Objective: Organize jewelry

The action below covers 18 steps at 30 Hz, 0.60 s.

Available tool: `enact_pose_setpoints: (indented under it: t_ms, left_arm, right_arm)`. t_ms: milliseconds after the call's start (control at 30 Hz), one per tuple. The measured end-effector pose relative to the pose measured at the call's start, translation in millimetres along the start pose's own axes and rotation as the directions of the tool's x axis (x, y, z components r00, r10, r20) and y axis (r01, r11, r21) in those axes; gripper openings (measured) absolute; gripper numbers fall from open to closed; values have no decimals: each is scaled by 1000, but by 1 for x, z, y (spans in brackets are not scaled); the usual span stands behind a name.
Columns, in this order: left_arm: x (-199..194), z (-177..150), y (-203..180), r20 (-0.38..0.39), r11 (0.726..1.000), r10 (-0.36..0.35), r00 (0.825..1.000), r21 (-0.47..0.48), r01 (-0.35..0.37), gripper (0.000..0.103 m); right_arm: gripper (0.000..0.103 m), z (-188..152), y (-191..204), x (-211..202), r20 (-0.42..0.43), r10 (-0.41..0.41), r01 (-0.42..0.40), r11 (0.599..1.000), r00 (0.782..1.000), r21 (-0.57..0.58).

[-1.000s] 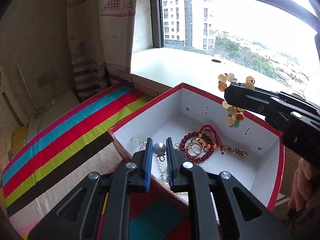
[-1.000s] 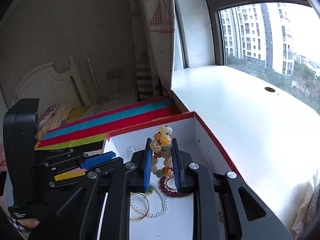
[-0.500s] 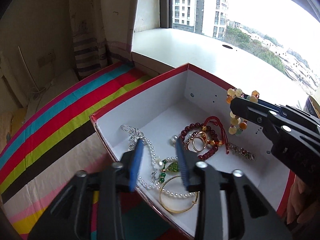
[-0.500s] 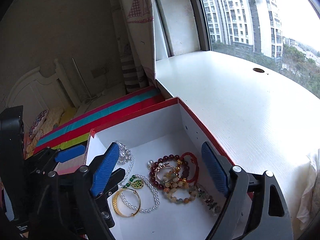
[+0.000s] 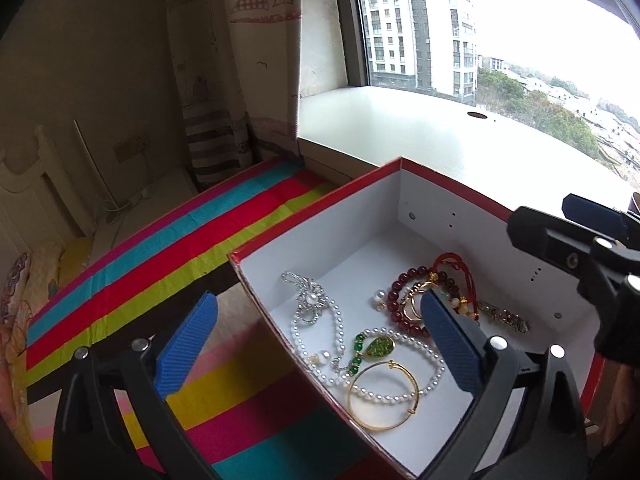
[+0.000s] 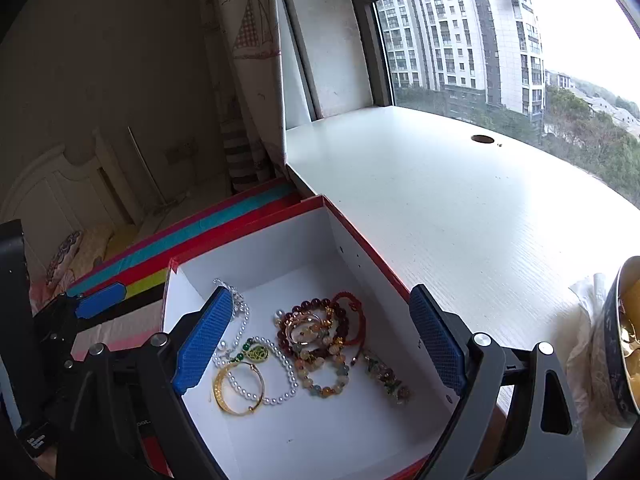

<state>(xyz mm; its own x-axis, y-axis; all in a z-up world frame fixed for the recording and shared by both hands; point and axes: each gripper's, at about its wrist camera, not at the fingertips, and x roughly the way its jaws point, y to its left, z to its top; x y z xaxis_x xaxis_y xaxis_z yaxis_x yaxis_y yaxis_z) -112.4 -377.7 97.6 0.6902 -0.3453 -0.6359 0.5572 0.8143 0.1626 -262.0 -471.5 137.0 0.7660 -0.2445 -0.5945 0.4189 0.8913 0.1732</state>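
My left claw (image 5: 320, 340) is spread wide and holds nothing, and my right claw (image 6: 320, 340) is also released, above the red box (image 6: 248, 216). Only the right view shows me the yellow bead bracelet (image 6: 326, 376) lying inside, touching the dark red bracelet (image 6: 312, 320), and a bowl (image 6: 616, 344) on the white table (image 6: 460, 208) at the right. The left view shows the gold bangle (image 5: 382, 396) and pearl necklace (image 5: 400, 360) nearer, on the striped cloth (image 5: 160, 252) side.
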Motion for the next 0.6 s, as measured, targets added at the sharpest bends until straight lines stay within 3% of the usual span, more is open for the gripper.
enact_pose_setpoints:
  t_ms: [133, 333, 533, 600]
  left_arm:
    - [-11, -2, -2, 8, 1000, -18, 1000, 8, 17, 101]
    - [-12, -13, 3, -33, 998, -47, 998, -49, 45, 101]
    - [1, -13, 6, -158, 995, 84, 984, -39, -91, 101]
    - [1, -12, 7, -177, 996, 81, 981, -29, -88, 101]
  right_arm:
    - [87, -10, 12, -7, -30, -110, 106, 989, 993, -102]
    - [87, -18, 31, -2, -96, -188, 162, 959, 977, -231]
    - [87, -14, 9, 5, -154, -147, 129, 984, 977, -122]
    - [87, -14, 6, 5, -161, -156, 138, 983, 975, -117]
